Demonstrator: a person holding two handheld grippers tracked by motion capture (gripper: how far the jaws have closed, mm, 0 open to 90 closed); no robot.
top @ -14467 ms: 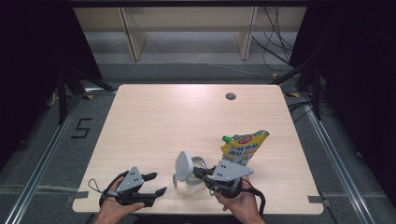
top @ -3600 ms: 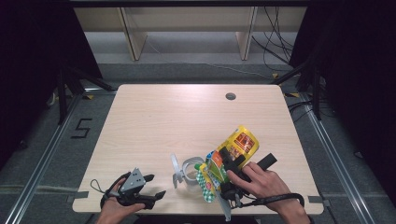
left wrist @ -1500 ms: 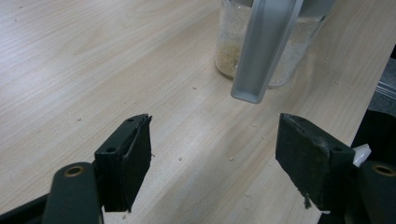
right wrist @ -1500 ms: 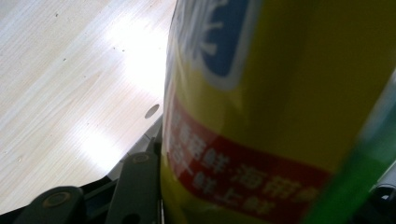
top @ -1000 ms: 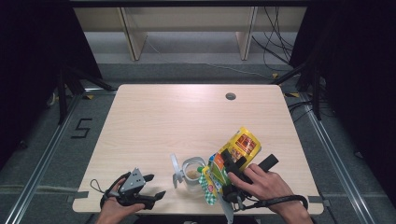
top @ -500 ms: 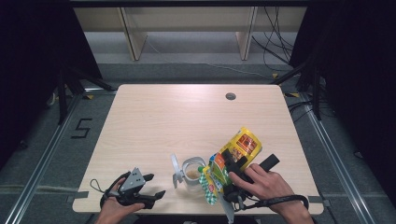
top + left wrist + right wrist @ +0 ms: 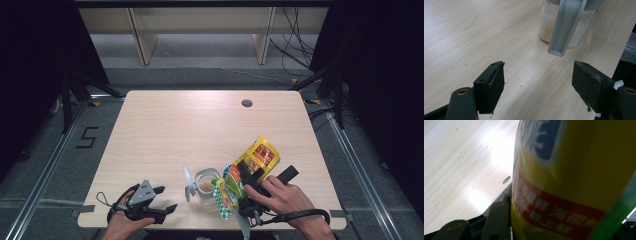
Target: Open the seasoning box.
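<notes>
Pale wood-grain table (image 7: 165, 125) sits on a grey floor, with a round cable hole (image 7: 246, 103) toward 1 o'clock and light shelving legs (image 7: 141, 37) beyond its far edge; dark curtains close off both sides. Fine crumbs dot the wood near the jar. At about 5 o'clock from the table's centre, the right gripper (image 7: 248, 176) is clamped on a yellow snack bag (image 7: 260, 155) with a red band and printed text, its green-edged mouth tipped over a clear glass jar (image 7: 205, 186) holding a shallow layer of pale grains. A grey hinged lid (image 7: 565, 25) hangs beside the jar. At 7 o'clock, the left gripper (image 7: 165, 199) rests with jaws spread wide, grasping nothing.
</notes>
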